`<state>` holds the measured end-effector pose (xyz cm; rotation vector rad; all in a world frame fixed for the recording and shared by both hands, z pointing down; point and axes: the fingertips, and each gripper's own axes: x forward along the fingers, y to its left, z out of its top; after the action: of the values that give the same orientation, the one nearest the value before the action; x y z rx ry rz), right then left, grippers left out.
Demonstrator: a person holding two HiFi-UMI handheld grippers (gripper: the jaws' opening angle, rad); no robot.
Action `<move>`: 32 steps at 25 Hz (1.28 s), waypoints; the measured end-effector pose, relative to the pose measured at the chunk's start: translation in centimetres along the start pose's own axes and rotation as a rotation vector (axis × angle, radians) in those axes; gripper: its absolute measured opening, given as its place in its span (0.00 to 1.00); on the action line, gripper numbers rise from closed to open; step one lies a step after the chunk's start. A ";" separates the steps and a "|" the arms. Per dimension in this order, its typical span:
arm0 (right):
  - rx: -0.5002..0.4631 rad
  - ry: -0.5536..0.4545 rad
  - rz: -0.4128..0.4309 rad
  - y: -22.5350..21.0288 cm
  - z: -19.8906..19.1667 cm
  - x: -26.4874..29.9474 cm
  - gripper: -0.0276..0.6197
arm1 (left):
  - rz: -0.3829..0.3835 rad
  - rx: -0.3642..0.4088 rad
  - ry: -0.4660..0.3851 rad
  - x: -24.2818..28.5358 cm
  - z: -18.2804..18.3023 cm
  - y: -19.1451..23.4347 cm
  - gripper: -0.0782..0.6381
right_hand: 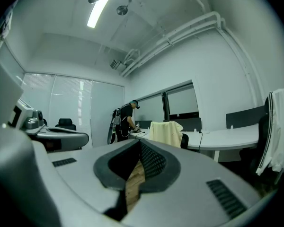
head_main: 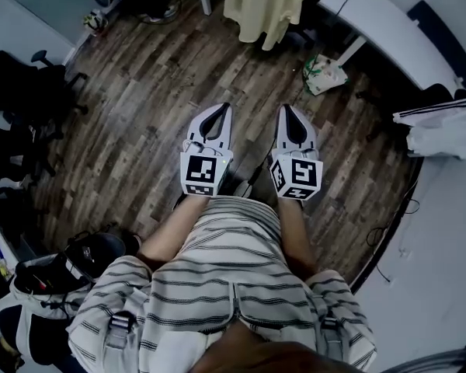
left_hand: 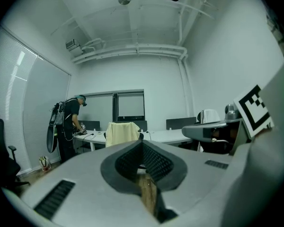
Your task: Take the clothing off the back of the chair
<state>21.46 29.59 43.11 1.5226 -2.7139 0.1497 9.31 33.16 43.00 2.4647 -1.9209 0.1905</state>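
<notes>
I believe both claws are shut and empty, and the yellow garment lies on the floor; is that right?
Not quite: the garment hangs over the chair back instead, as the right gripper view shows. The left claw and right claw are shut and empty.

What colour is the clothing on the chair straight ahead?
Pale yellow, nearly cream. The clothing shows best in the head view, at the top.

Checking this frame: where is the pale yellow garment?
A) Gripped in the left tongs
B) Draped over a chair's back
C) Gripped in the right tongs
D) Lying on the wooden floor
B: the pale yellow garment hangs over the chair ahead, while the left tongs and right tongs are shut and empty.
</notes>
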 end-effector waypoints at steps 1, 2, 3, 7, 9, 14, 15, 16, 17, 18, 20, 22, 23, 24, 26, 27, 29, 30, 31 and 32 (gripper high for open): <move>0.002 0.000 0.004 -0.1 -0.1 0.1 0.07 | 0.005 0.002 0.003 0.2 -0.1 0.1 0.14; 0.003 -0.002 0.008 -0.3 -0.1 0.4 0.07 | 0.011 0.003 0.004 0.5 -0.2 0.2 0.14; 0.002 -0.003 0.012 -0.5 -0.1 0.8 0.07 | 0.015 0.005 0.005 1.0 -0.3 0.4 0.14; -0.003 -0.012 0.014 -1.1 0.1 2.7 0.07 | 0.018 0.014 0.005 2.5 -0.4 1.3 0.14; -0.015 -0.027 0.015 -1.1 0.8 4.1 0.07 | 0.025 0.015 -0.007 3.5 -0.3 2.3 0.14; -0.048 -0.045 0.012 -1.3 2.0 8.6 0.07 | 0.026 0.003 -0.013 8.1 -0.6 5.2 0.14; -0.049 -0.041 0.007 -1.4 1.9 9.4 0.07 | 0.020 0.000 -0.016 9.0 -0.4 5.7 0.14; -0.047 -0.038 0.001 -1.6 1.9 10.3 0.07 | 0.012 -0.002 -0.024 9.8 -0.1 6.1 0.14; -0.044 -0.037 -0.008 -1.9 1.8 11.3 0.07 | 0.004 -0.001 -0.033 10.8 0.2 6.7 0.14; -0.042 -0.038 -0.017 -2.2 1.8 12.5 0.07 | -0.005 0.002 -0.040 11.8 0.4 7.2 0.14; -0.045 -0.037 -0.035 -2.7 1.7 14.8 0.07 | -0.017 0.003 -0.038 14.0 0.1 8.6 0.14; -0.050 -0.032 -0.046 -3.1 1.6 17.2 0.07 | -0.024 0.000 -0.028 16.3 -0.3 10.0 0.14; -0.048 -0.030 -0.050 -3.4 1.6 18.4 0.07 | -0.029 -0.001 -0.026 17.5 -0.3 10.7 0.14; -0.045 -0.029 -0.054 -3.7 1.7 19.6 0.07 | -0.036 -0.002 -0.026 18.5 -0.2 11.4 0.14; -0.041 -0.024 -0.065 -4.3 1.8 21.9 0.07 | -0.052 -0.002 -0.029 20.6 0.2 12.6 0.14; -0.041 -0.022 -0.071 -4.6 1.9 23.0 0.07 | -0.059 -0.002 -0.031 21.6 0.5 13.3 0.14; -0.039 -0.020 -0.082 -5.0 2.4 25.4 0.07 | -0.074 -0.002 -0.030 23.6 1.1 14.7 0.14; -0.037 -0.019 -0.089 -5.2 2.8 26.5 0.07 | -0.082 -0.002 -0.029 24.6 1.4 15.4 0.14; -0.034 -0.018 -0.097 -5.4 3.1 27.6 0.07 | -0.090 -0.003 -0.027 25.5 1.7 16.2 0.14; -0.031 -0.018 -0.106 -5.6 3.5 28.8 0.07 | -0.099 -0.004 -0.026 26.4 2.1 17.0 0.14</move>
<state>11.28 1.92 42.02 1.6623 -2.6277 0.0924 -0.60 3.26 42.52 2.5652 -1.8011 0.1538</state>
